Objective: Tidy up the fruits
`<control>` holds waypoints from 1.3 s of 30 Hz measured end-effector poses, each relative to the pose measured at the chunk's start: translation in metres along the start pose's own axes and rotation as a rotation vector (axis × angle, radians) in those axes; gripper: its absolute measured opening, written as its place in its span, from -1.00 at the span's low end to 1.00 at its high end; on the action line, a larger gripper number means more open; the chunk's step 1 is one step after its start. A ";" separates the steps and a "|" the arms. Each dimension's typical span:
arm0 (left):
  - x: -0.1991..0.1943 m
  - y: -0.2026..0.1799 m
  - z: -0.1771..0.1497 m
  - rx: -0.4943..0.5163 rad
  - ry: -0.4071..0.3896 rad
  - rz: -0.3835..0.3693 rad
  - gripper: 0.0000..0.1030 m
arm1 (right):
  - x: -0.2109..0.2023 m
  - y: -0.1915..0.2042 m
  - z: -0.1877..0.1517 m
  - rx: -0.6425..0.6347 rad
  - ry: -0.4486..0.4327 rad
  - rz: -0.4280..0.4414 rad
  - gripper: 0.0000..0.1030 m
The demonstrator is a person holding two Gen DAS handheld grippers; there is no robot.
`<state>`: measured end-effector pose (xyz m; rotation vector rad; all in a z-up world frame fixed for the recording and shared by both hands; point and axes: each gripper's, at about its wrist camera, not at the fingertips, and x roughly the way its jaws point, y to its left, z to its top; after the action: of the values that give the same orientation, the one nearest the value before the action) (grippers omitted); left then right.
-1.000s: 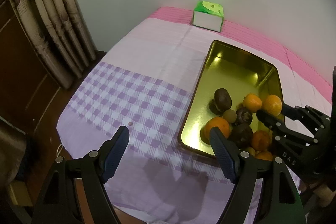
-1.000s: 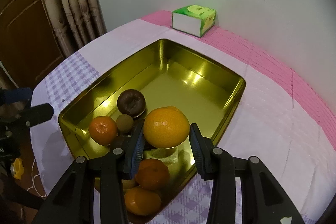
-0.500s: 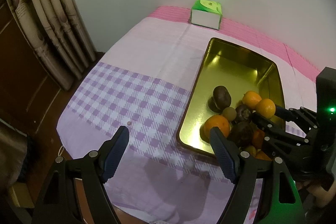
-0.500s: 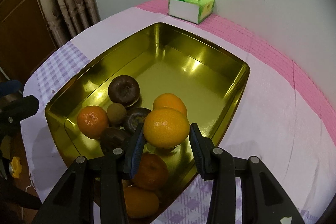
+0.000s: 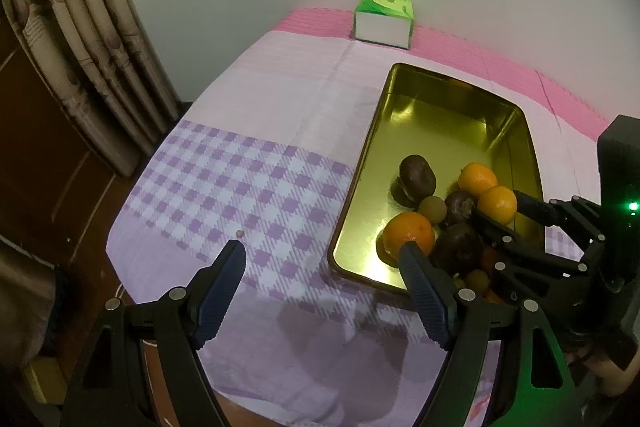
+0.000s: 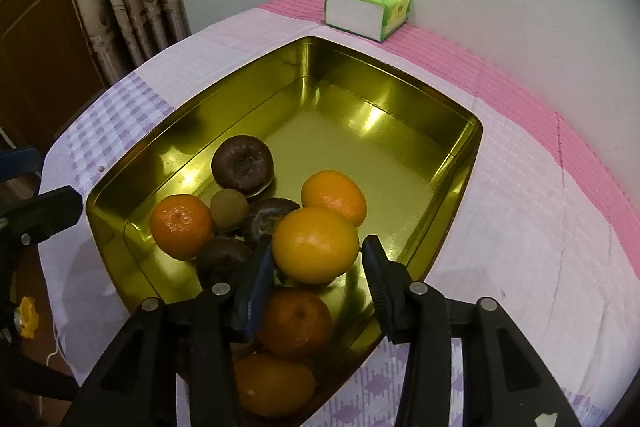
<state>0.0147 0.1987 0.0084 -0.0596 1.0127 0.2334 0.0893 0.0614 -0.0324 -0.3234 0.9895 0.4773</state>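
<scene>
A gold metal tray point(image 6: 400, 75) point(image 5: 448, 87) on the table holds several oranges, dark brown fruits and a small green-brown fruit point(image 6: 229, 207). My right gripper point(image 6: 316, 263) is low over the tray's near end with an orange point(image 6: 316, 245) point(image 5: 497, 203) between its fingers. The left finger touches the orange; a thin gap shows at the right finger. My left gripper point(image 5: 320, 275) is open and empty above the checked cloth, left of the tray.
A green and white tissue box point(image 6: 368, 9) point(image 5: 384, 21) stands at the far table edge by the wall. Curtains point(image 5: 92, 39) and a wooden door are on the left. The tablecloth's near edge point(image 5: 280, 399) drops off below my left gripper.
My right gripper has moved forward and lower into the tray with the orange, and its jaws have widened slightly. The left gripper has barely moved.
</scene>
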 end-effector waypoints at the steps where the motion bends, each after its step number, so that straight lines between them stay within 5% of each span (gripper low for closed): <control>1: 0.000 -0.001 0.000 0.004 0.001 0.000 0.54 | -0.001 0.000 0.000 0.001 -0.002 -0.001 -0.16; 21: 0.002 -0.013 -0.003 0.069 -0.005 0.012 0.65 | -0.059 -0.021 -0.027 0.166 -0.056 0.012 0.80; 39: 0.000 -0.024 -0.008 0.128 -0.011 0.028 0.66 | -0.067 -0.019 -0.050 0.215 -0.035 -0.034 1.00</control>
<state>0.0130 0.1742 0.0032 0.0723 1.0156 0.1935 0.0328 0.0059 -0.0004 -0.1379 0.9901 0.3411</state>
